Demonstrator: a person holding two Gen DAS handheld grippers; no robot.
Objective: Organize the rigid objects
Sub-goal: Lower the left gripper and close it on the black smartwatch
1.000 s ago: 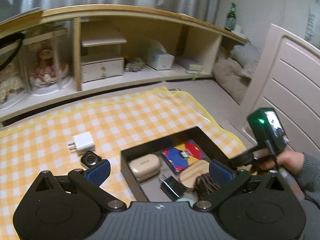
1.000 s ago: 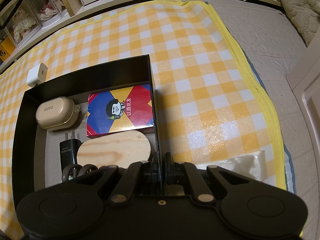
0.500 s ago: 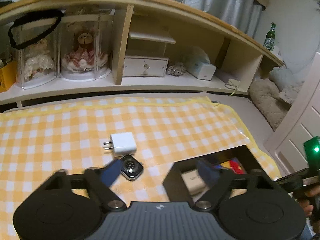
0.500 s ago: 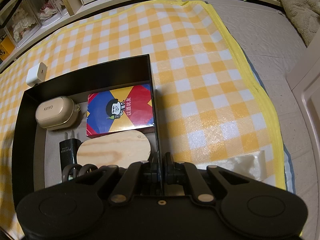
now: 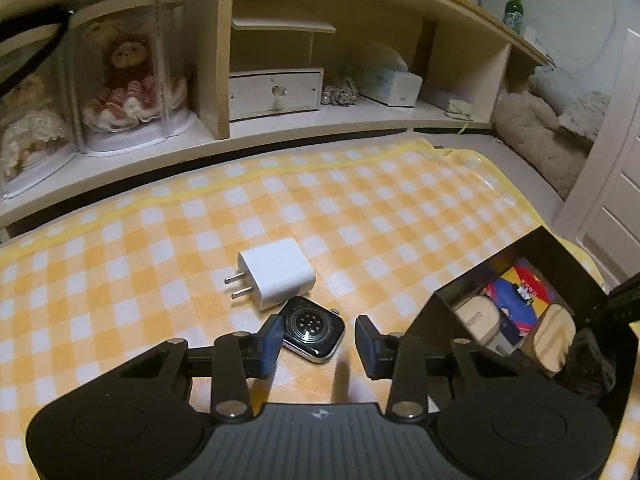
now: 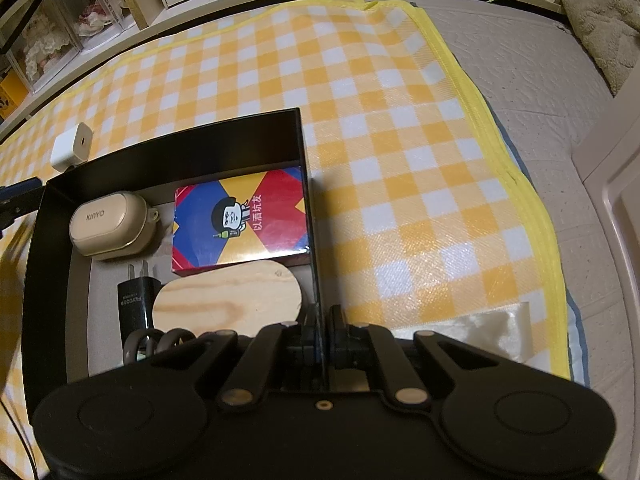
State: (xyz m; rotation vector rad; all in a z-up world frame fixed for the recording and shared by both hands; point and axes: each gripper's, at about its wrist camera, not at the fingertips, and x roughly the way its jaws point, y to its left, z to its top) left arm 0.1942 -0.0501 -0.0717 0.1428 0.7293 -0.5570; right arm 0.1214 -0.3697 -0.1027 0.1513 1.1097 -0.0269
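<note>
My left gripper (image 5: 318, 338) is open, its blue-padded fingers on either side of a dark smartwatch body (image 5: 313, 328) lying face down on the yellow checked cloth. A white charger (image 5: 276, 273) lies just beyond the watch; it also shows in the right wrist view (image 6: 72, 146). My right gripper (image 6: 322, 330) is shut on the right wall of the black box (image 6: 308, 200). The box holds a beige earbud case (image 6: 114, 225), a colourful card box (image 6: 240, 218), a wooden oval (image 6: 228, 300), a black charger (image 6: 134, 304) and a dark coiled item (image 6: 160, 340).
A shelf unit (image 5: 280, 92) with doll cases, a small drawer and a tissue box runs along the back. The black box (image 5: 500, 272) stands right of the left gripper. The cloth's yellow edge (image 6: 500, 140) borders a grey mat and a white door at right.
My left gripper has moved left from above the box, come down to the watch and narrowed its opening around it. The right gripper has stayed shut on the box wall.
</note>
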